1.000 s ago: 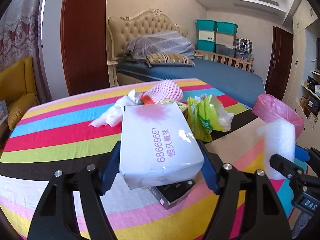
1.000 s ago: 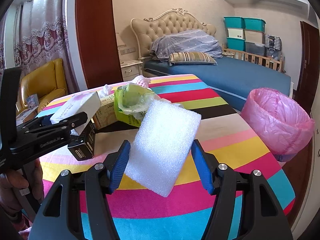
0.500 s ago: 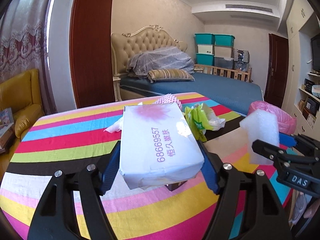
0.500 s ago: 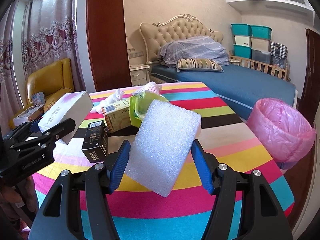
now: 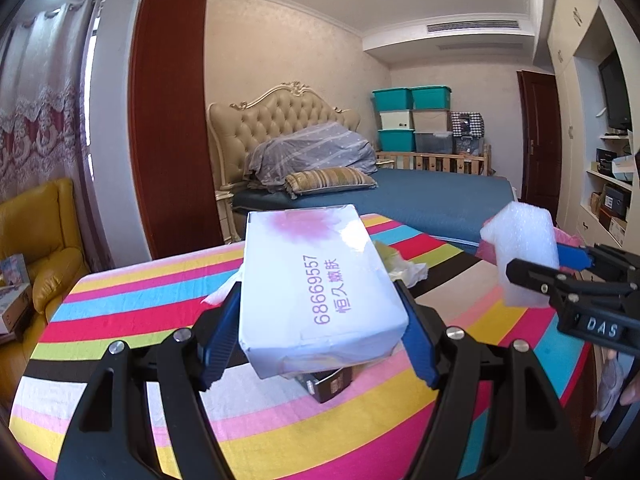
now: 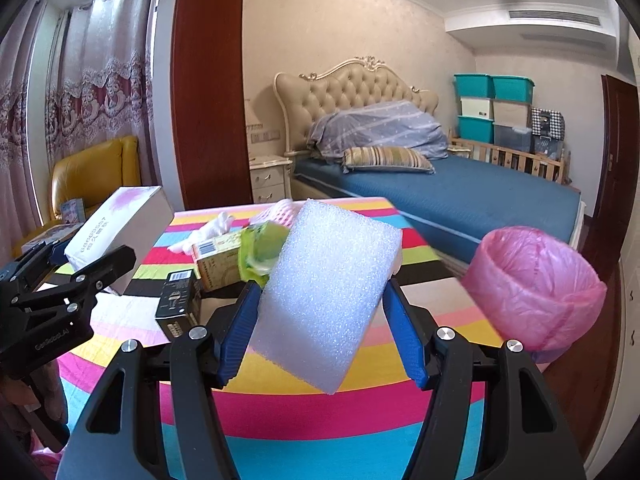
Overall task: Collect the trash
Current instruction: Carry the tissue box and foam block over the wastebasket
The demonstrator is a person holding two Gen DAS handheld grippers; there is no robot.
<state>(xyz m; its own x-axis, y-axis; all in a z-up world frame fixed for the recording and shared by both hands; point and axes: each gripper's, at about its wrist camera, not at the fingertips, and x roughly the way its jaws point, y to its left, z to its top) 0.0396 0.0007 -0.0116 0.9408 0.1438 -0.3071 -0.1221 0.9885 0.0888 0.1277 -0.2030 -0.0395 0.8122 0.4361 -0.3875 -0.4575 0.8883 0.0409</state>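
My left gripper [image 5: 320, 312] is shut on a white tissue box [image 5: 316, 280] with purple print, held above the striped table [image 5: 120, 312]. My right gripper [image 6: 324, 300] is shut on a white foam block [image 6: 324, 288], also lifted off the table. The foam block [image 5: 520, 252] and the right gripper show at the right of the left wrist view; the tissue box [image 6: 116, 232] shows at the left of the right wrist view. A bin lined with a pink bag [image 6: 536, 288] stands beside the table's right edge.
On the table lie a black box [image 6: 178, 308], a yellowish carton [image 6: 218, 260], a green wrapper [image 6: 260, 252], crumpled white tissue [image 6: 208, 232] and a pink foam net [image 6: 280, 210]. Behind stand a bed [image 6: 460, 196], a yellow armchair [image 6: 92, 172] and stacked storage bins [image 6: 492, 108].
Both grippers have risen with their loads, and the table now sits lower in both views. The left one has tipped upward. The pink bin is nearly hidden in the left wrist view.
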